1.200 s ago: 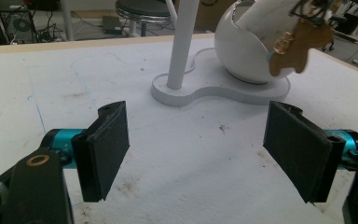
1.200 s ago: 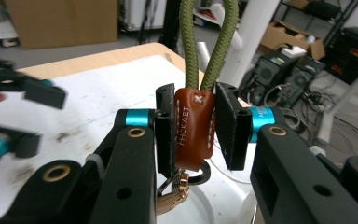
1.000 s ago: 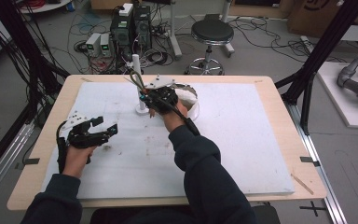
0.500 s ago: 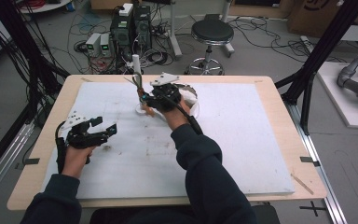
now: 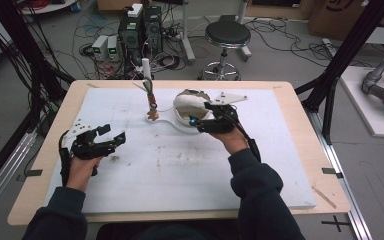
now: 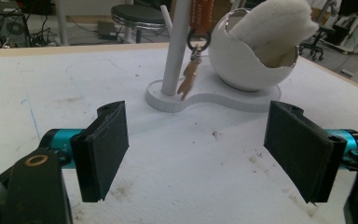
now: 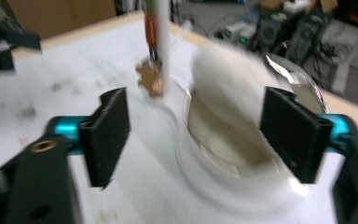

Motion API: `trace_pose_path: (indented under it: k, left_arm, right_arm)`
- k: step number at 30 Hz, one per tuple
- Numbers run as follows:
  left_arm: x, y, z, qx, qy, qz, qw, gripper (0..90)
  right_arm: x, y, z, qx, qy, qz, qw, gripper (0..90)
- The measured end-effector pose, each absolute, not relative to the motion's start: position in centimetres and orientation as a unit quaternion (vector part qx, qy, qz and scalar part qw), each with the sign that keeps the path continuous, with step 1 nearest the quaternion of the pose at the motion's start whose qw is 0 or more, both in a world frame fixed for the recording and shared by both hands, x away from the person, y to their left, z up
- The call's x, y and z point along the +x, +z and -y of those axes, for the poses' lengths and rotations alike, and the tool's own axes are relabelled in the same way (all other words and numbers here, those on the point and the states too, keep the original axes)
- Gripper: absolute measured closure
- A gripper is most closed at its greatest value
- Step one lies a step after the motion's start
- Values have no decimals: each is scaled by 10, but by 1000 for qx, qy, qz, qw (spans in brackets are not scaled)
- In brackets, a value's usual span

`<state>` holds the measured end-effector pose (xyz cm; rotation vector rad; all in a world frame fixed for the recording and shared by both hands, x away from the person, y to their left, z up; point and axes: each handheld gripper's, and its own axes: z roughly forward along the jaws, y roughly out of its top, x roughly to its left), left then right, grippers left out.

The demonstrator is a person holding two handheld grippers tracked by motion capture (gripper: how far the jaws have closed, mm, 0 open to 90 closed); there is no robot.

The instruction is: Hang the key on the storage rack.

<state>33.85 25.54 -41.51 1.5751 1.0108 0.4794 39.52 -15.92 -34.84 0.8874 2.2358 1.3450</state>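
Observation:
A white stand has a flat base (image 5: 166,124) (image 6: 214,100), an upright post (image 5: 148,90) (image 6: 177,46) (image 7: 163,42) and a round white bowl (image 5: 187,106) (image 6: 251,65) (image 7: 228,144). A white cloth (image 6: 272,25) (image 7: 219,79) is stuffed in the bowl. An orange strap with a key ring and a tan charm (image 5: 153,113) (image 6: 189,79) (image 7: 151,79) hangs against the post. My right gripper (image 5: 200,119) (image 7: 196,140) is open at the bowl's right side, with the bowl between its jaws in the blurred right gripper view. My left gripper (image 5: 114,136) (image 6: 200,149) is open and holds nothing, low over the mat well left of the stand.
A white foam mat (image 5: 180,165) with dirty specks covers the wooden table (image 5: 325,145). Black frame posts (image 5: 330,85) stand at the table's corners. A stool (image 5: 225,37), computers and cables lie on the floor beyond the far edge.
My right gripper has moved right, from the post and hanging charm over to the bowl. The left gripper has stayed put.

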Motion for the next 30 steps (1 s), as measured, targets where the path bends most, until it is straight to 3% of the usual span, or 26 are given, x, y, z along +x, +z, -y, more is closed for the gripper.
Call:
trace_pose_path:
  k: [9,18,30]
  left_arm:
    - [338,-415,-252,675,203,-427,566,214]
    - [340,-415,-246,675,208,-424,567,214]
    - [338,-413,-247,676,215,-418,568,214]
  right_arm:
    - [362,-373,234,342,461,-789,219,215]
    - [336,-399,281,369,423,-789,250,214]
    - [326,-396,302,388,452,-757,269,214]
